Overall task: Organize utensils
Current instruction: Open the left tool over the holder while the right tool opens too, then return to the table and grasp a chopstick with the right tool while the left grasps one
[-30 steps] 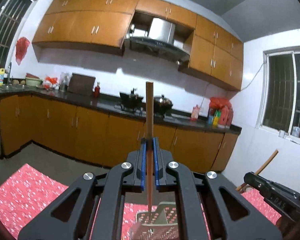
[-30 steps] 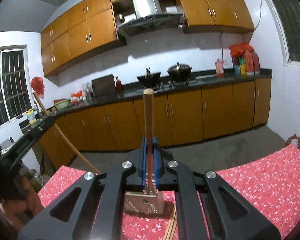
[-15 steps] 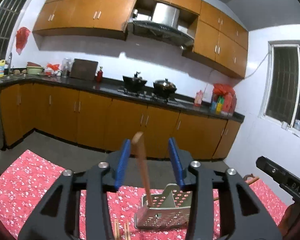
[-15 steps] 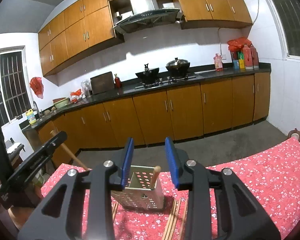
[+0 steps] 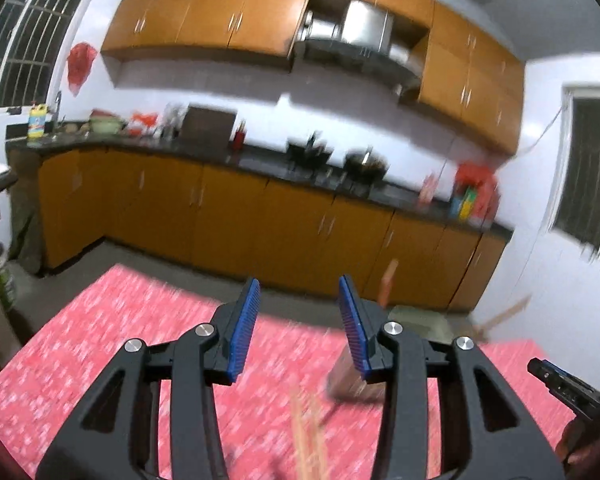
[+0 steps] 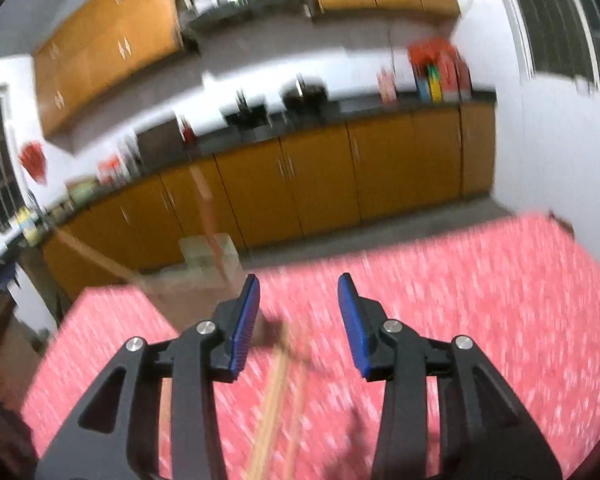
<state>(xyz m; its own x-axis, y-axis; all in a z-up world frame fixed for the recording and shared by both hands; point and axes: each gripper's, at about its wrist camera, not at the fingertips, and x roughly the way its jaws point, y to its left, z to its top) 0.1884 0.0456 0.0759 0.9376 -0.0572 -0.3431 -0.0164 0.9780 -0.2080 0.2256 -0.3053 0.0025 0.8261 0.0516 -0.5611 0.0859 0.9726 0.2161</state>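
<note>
Both views are motion-blurred. My left gripper [image 5: 298,322] is open and empty above the red flowered tablecloth [image 5: 100,344]. The perforated metal utensil holder [image 5: 346,380] stands just right of it, with a wooden chopstick [image 5: 386,284] sticking up out of it. Loose chopsticks [image 5: 308,432] lie on the cloth in front. My right gripper [image 6: 298,320] is open and empty. The holder [image 6: 204,264] is to its upper left with chopsticks [image 6: 206,208] leaning in it. More chopsticks [image 6: 274,400] lie on the cloth between the jaws.
The right gripper's tip [image 5: 560,384] shows at the left view's right edge. Orange kitchen cabinets [image 5: 260,224] and a dark counter with pots [image 5: 340,164] line the far wall. The tablecloth [image 6: 480,300] spreads wide to the right.
Both grippers opened and let their chopsticks drop into the holder. Both then pulled back and swung away, the left to the left, the right to the right.
</note>
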